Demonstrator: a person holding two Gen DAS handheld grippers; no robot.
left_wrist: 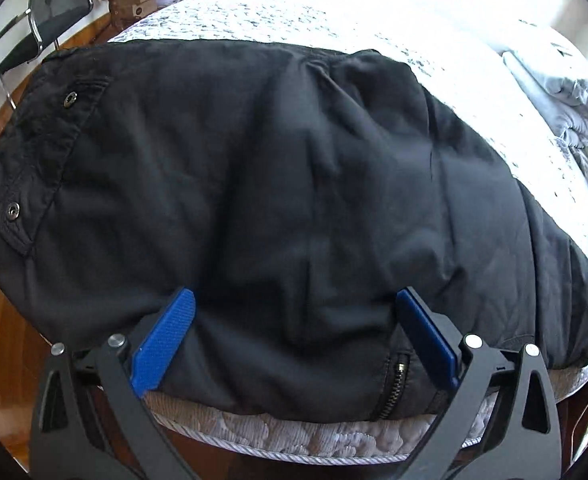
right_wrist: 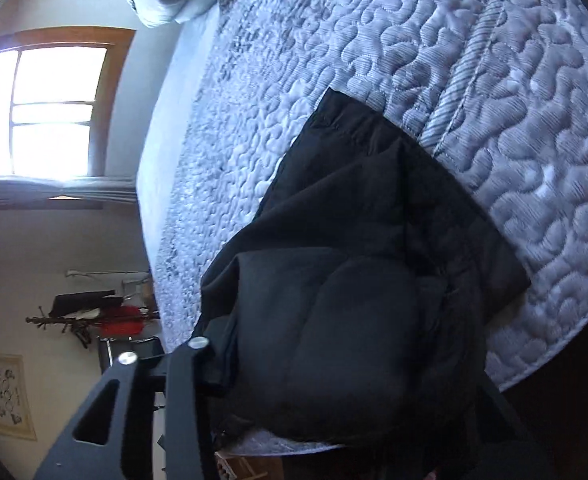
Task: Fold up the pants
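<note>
In the left wrist view the left gripper is nearest, its two blue pads spread wide with the jaws released. They stand over the near edge of the black pants, and a hump of the cloth rises between them without either pad pressing it. A short zipper shows at that near edge, close to the right-hand pad. Under the edge runs the quilted side of the mattress.

The pants lie spread across the bed, filling most of this view, with the waistband at the left carrying two metal snaps. Beyond them the pale quilted bed top stretches away, and a crumpled grey blanket sits at its far right. At the far left, off the bed, a black chair with a chrome frame stands on the wooden floor.

In the right wrist view the right gripper is buried in the black cloth. Only its dark frame shows at the lower left; the pads are hidden, so the picture cannot tell whether they grasp the pants. Past the bunched cloth a flat part of the pants lies on the mattress. Far off are a bright window and a coat stand
</note>
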